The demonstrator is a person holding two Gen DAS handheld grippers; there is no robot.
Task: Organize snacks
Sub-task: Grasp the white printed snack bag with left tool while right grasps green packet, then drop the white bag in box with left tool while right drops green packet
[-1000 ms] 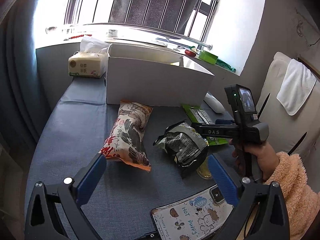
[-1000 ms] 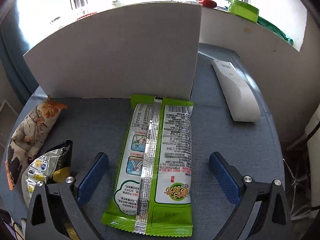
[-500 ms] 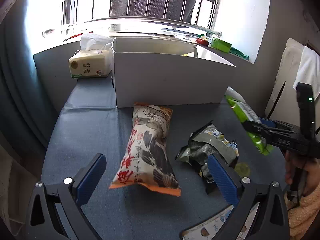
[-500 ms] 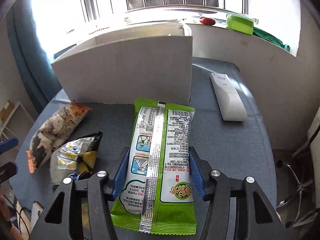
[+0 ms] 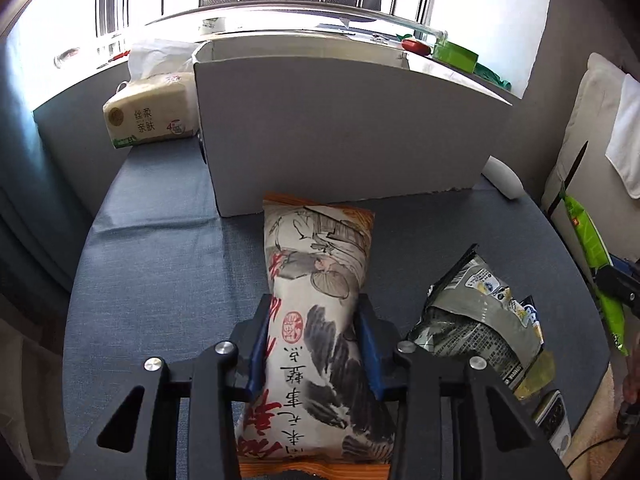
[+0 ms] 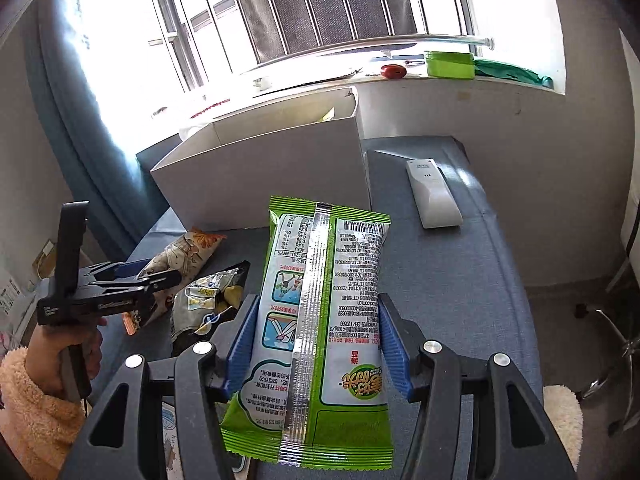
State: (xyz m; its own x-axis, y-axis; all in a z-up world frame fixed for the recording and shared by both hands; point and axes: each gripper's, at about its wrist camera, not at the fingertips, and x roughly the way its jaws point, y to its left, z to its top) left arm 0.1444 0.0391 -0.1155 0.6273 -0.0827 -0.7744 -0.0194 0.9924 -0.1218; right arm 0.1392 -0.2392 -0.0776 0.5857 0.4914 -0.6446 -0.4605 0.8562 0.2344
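Snacks lie before you on a round tabletop [image 5: 160,264] covered in blue woven cloth. Largest on it is the white cardboard box [image 5: 344,132], open-topped, with flat matte walls, standing at the far side below the window. Just beside its left end sits a soft tissue pack [image 5: 150,114] in beige wrap; near its right end lies a smooth white remote control [image 6: 432,194], long and slab-shaped.

Your left gripper [image 5: 314,344] is clamped on the orange-edged pillow bag [image 5: 316,280], a puffy, glossy packet printed with ink drawings; its blue ribbed pads [image 5: 258,344] press both flanks, and the bag's far end reaches the foot of the box. Whether the bag rests on the cloth or is raised you cannot tell.

Your right gripper [image 6: 316,344] is clamped on the green snack packet [image 6: 320,312], flat and shiny, back side up, with a silver crimped seam running its length; it is held above the tabletop, in front of the box.

Between the two, a crumpled grey foil bag [image 5: 476,316] lies on the cloth, creased and torn open.
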